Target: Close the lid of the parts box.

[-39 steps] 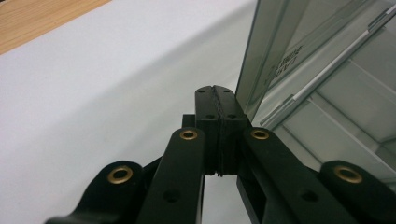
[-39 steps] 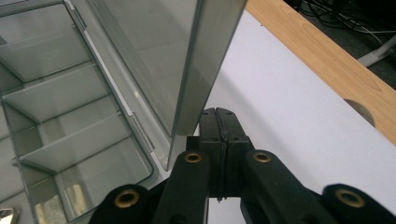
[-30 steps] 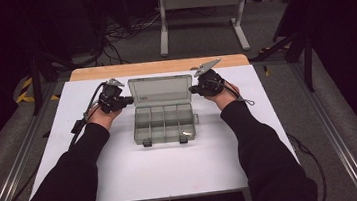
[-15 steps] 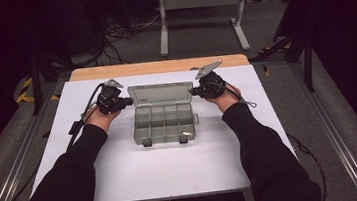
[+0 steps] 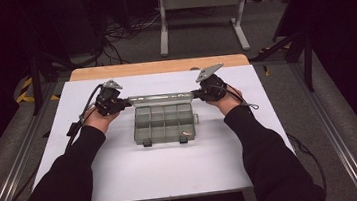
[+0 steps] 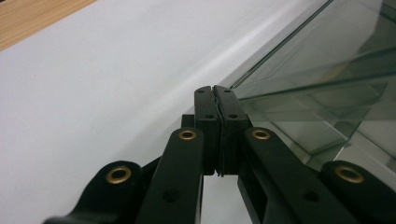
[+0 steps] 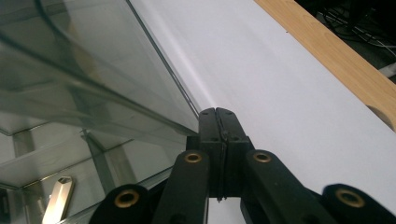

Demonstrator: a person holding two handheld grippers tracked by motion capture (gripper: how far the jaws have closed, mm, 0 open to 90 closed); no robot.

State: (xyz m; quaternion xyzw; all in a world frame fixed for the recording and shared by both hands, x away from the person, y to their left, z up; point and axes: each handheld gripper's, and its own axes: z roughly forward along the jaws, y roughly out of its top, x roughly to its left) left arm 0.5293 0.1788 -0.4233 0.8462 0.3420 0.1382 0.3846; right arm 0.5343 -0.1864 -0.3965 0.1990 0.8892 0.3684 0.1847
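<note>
surface: white-topped table [image 5: 124, 176]; on it: clear compartment box [image 5: 164, 124], lid raised

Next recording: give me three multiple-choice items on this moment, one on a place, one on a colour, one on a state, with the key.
1. Where does the clear compartment box stand?
A. on the white table top
B. on the floor
C. on the grey stand

2. What colour is the strip along the table's far edge?
A. blue
B. wood brown
C. red

3. How is the box's lid?
A. latched shut
B. lying loose beside the box
C. raised, open

Key: 1 A, the high view shows it mid-table; 2 B, bare wood shows past the white sheet; 3 C, the compartments lie uncovered, with the left gripper and right gripper at the lid's ends.
</note>
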